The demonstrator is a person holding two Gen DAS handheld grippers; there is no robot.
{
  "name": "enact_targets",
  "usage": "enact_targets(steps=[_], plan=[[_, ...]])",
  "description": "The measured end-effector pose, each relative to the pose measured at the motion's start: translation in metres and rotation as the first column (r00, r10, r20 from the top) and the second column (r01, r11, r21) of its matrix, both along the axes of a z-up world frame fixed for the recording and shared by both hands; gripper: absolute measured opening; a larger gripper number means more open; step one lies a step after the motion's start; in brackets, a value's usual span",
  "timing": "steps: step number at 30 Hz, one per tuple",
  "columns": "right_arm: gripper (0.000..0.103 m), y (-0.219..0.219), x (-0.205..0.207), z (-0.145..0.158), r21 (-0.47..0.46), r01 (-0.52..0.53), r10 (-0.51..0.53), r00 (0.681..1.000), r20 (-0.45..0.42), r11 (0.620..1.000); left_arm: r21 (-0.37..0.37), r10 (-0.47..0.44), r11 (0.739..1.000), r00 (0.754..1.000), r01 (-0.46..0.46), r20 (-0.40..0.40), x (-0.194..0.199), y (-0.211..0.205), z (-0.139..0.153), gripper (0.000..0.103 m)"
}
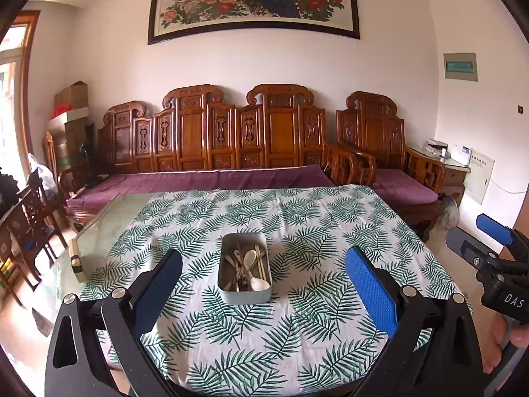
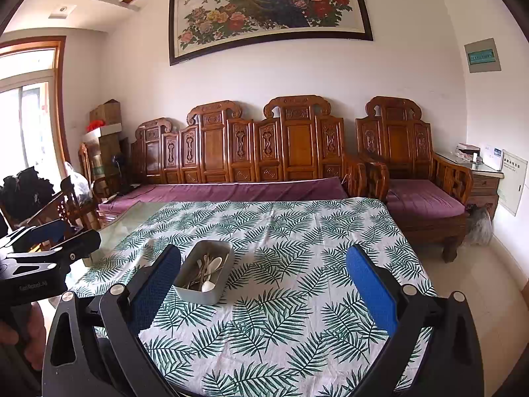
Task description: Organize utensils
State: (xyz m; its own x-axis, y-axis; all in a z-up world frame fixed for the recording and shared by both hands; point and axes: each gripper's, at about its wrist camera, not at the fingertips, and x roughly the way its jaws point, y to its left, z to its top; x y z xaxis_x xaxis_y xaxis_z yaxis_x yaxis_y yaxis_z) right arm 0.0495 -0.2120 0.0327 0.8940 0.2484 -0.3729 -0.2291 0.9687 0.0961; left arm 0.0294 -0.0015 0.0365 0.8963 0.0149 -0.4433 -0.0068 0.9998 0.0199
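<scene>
L gripper (image 1: 264, 284) up over the near end of the bench (image 1: 390, 231), jaws spread wide, released, nothing between the blue pads (image 1: 370, 292). Straight ahead of it, centred in the gap between its fingers, sits the metal tin (image 1: 244, 294) on the leaf-print cloth (image 1: 297, 340). Inside the tin: a jumble of utensils (image 1: 246, 268), incl. a white spoon (image 1: 258, 284) at the near end, metal spoons, and wooden chopsticks (image 1: 261, 263) along the right wall. All loosely crossed, not sorted. To the left of the L gripper, bare glass of the bench top (image 1: 99, 231) shows past the cloth edge.

Over to the R gripper (image 2: 264, 284): also hovering, jaws wide apart, released, holding nothing. From its camera the tin (image 2: 205, 294) lies ahead and to the left, just beside its left finger (image 2: 155, 284), long axis slanting away. White spoon (image 2: 208, 286) visible at the tin's near end here too. Cloth directly ahead of the R gripper carries only the fern print.

Each gripper shows in the other's view: R one at far right edge of left cam w/ a hand (image 1: 496, 344) below it, L one at far left of right cam. Both well apart from the tin, not touching it. Behind the bench, beyond both grippers: carved wooden sofa (image 2: 251, 152) w/ purple cushion, peacock painting (image 2: 267, 10) on the wall above.
</scene>
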Motion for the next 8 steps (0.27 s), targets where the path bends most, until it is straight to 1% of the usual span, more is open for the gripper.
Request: enact_targets(steps=[8], plan=[[0.101, 0.0003, -0.0002, -0.0001, 0.0, 0.002, -0.002, 1.0, 0.0, 1.0, -0.003, -0.003, 1.0, 1.0, 0.003, -0.004, 0.0006, -0.0012, 0.0028, 0.095]])
